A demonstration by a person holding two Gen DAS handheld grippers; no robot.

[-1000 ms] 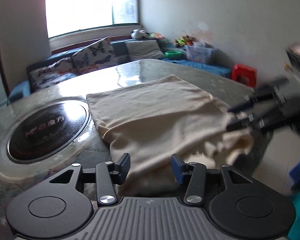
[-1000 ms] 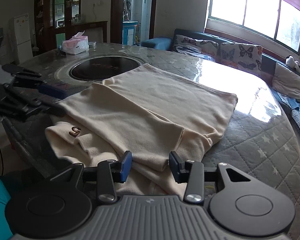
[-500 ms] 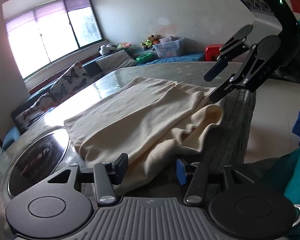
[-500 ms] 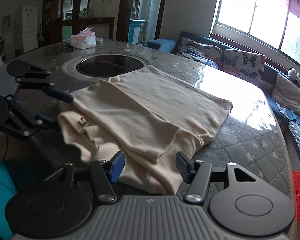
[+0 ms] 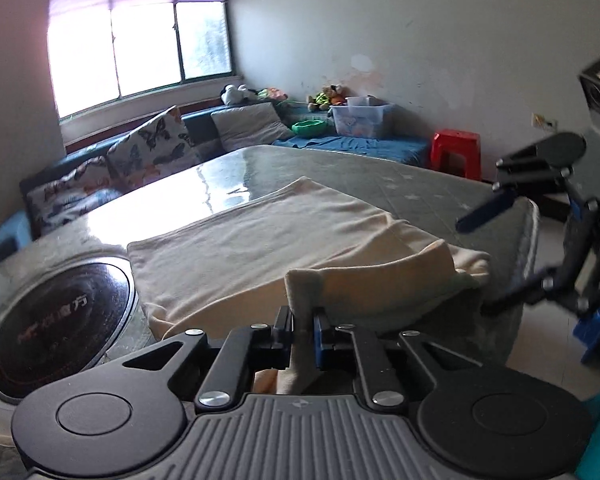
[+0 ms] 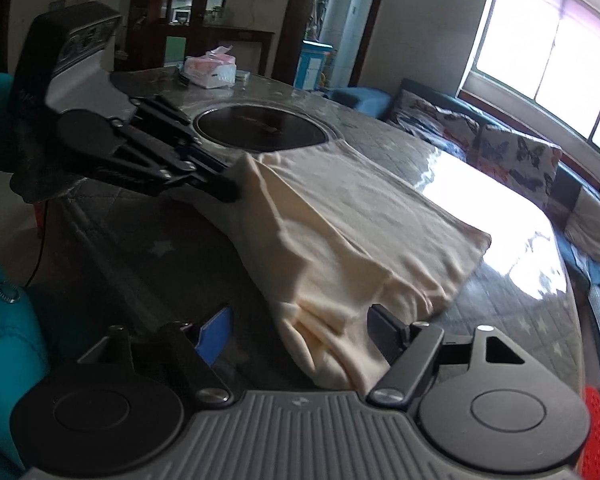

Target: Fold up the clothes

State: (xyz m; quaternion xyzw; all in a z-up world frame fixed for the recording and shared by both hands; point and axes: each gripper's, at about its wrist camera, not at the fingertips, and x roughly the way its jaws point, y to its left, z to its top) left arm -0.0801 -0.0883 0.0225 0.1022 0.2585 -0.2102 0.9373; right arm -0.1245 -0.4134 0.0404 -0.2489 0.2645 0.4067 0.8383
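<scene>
The left gripper [image 5: 302,334] has its fingers drawn together on a corner of the cream knit garment [image 5: 260,248]; a strip of fabric stands up between the two pads and is pinched there. In the right wrist view the same left gripper [image 6: 224,184] reaches in from the left, and its fingertips meet the raised near-left corner of the cream knit garment [image 6: 360,232].

The right gripper [image 6: 300,330] has its fingers spread wide. The blue-padded finger [image 6: 214,334] stands clear of the cloth on the left, and the black finger [image 6: 386,330] lies against or just beside the bunched near edge of the garment; contact cannot be confirmed. The cloth lies between the fingers but is not clamped. In the left wrist view the right gripper [image 5: 488,260] is motion-blurred at the right edge of the frame, fingers apart, near the far folded corner.

The garment lies on the quilted grey table [image 6: 140,248] with a glossy cover, beside the round black inset cooktop [image 6: 260,126]. Its near edge is lifted and wrinkled; the far portion lies flat.

The underside of the garment and its layers at the bunched edge are hard to make out. A pink tissue pack [image 6: 211,72] rests on the far side of the table.
</scene>
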